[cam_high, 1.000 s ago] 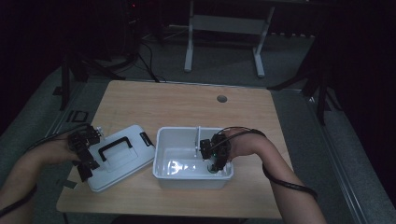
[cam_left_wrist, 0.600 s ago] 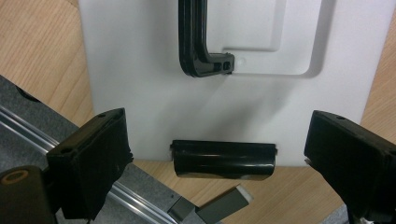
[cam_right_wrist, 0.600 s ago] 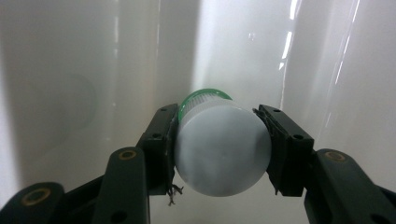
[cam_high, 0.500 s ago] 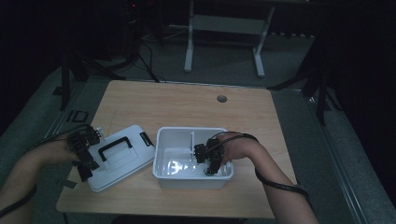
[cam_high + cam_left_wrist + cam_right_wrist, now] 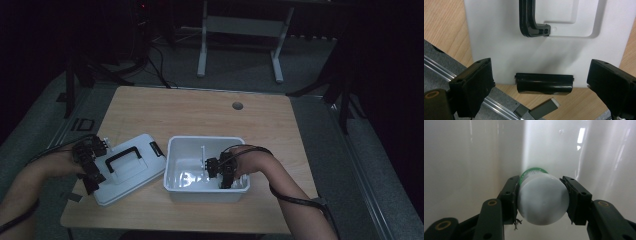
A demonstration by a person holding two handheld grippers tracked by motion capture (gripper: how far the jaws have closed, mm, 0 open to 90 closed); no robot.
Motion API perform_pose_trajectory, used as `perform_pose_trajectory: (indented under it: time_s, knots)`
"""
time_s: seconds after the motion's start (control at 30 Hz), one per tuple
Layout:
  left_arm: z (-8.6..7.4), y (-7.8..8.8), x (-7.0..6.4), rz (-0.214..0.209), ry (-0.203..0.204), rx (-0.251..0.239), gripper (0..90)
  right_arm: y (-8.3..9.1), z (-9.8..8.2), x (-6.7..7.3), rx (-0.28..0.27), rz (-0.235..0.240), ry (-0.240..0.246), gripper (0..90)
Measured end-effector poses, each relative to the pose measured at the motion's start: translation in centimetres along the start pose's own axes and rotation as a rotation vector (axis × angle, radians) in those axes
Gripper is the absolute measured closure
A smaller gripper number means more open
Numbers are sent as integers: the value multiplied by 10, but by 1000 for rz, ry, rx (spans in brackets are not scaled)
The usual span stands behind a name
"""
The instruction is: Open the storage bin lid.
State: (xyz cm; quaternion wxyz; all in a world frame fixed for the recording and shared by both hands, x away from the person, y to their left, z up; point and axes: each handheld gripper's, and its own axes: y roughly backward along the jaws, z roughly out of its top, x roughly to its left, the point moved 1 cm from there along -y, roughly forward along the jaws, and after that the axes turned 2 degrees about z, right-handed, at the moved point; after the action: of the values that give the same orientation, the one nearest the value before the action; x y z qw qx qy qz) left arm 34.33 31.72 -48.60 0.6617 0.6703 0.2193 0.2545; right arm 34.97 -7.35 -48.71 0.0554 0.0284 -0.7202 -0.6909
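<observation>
While my right forearm reaches in from the lower right, my right gripper [image 5: 223,172] is dipped inside the white plastic bin [image 5: 176,150], pointing down toward its floor. Its jaws are clamped on a white bottle with a green ring [image 5: 541,196], which sits crosswise between the pads, close to the bin's pale wall. My left gripper [image 5: 90,165] rests at the near left edge of the white lid [image 5: 142,167], jaws spread wide and gripping nothing; between them lies the lid's black latch [image 5: 544,83], and beyond it the black handle [image 5: 530,21]. I can read no writing on any of these. Both bin and lid sit side by side on the wooden table [image 5: 200,112].
</observation>
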Motion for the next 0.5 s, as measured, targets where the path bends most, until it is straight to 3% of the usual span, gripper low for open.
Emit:
perform_pose_trajectory:
  time_s: [0.5]
  knots:
    - [1,0,0,3,-3,5,62,-9,0,0,46,25,-21,494]
